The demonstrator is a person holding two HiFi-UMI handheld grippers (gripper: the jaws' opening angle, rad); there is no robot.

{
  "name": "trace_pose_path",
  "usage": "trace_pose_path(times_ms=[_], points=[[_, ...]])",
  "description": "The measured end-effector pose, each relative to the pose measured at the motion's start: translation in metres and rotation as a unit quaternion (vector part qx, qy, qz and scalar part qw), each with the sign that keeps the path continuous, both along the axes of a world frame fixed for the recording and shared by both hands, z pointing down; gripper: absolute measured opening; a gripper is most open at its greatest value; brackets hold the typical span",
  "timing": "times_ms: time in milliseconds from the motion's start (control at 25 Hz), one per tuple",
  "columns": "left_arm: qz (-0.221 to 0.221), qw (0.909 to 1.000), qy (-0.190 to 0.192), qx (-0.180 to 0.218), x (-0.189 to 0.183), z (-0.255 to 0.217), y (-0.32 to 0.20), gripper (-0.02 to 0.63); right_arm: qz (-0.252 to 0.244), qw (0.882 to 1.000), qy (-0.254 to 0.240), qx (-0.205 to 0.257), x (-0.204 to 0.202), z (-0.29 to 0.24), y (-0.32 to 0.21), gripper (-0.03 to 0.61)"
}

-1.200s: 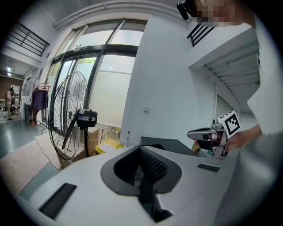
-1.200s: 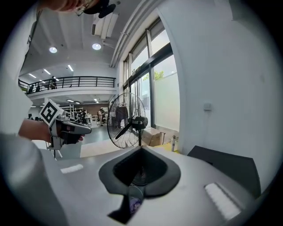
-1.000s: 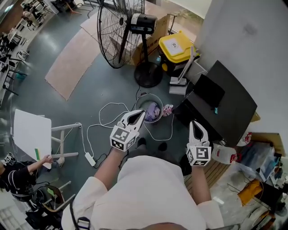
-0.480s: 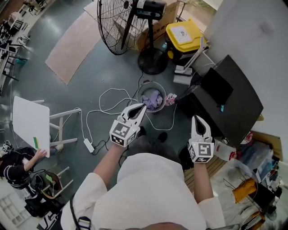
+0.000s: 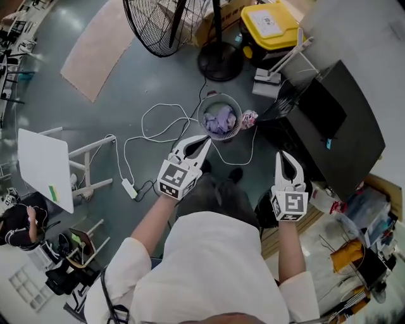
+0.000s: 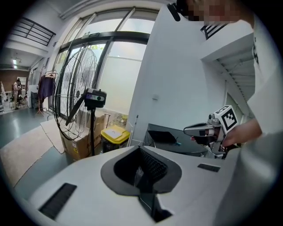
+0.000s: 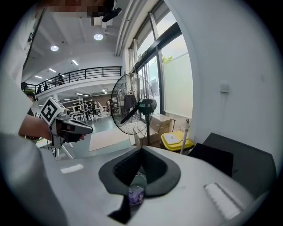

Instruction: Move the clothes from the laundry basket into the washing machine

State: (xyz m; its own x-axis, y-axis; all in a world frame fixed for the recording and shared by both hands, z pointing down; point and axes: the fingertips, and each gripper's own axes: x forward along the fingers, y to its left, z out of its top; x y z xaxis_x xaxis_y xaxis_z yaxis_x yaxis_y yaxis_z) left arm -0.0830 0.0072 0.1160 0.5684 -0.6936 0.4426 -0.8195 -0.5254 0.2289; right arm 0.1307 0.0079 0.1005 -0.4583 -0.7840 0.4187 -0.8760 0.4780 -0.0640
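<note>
On the grey floor [image 5: 139,82] the laundry basket [image 5: 201,118] is sitting with clothes [image 5: 221,120] inside, just ahead of our left claw [image 5: 204,140], the nearer one; we are keeping it and the right claw [image 5: 285,154] pinched together, empty.

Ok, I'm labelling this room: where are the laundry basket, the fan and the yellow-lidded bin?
laundry basket [image 5: 202,119]: head view, on its left rim.
fan [image 5: 152,25]: head view, on the wire cage.
yellow-lidded bin [image 5: 272,19]: head view, middle of the lid.
</note>
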Motion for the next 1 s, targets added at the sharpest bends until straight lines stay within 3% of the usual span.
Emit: trace_pose_path(times_ms=[280, 1000], points=[[0.004, 0.9999, -0.007, -0.012, -0.002, 0.05, -0.011, 0.006, -0.008, 1.0, 0.002, -0.02, -0.013, 0.05, -0.01, 0.011], [-0.033, 0.9983, -0.005, -0.048, -0.025, 0.201, -0.007, 0.006, -0.033, 0.999, 0.007, -0.034, -0.043, 0.19, -0.029, 0.011]])
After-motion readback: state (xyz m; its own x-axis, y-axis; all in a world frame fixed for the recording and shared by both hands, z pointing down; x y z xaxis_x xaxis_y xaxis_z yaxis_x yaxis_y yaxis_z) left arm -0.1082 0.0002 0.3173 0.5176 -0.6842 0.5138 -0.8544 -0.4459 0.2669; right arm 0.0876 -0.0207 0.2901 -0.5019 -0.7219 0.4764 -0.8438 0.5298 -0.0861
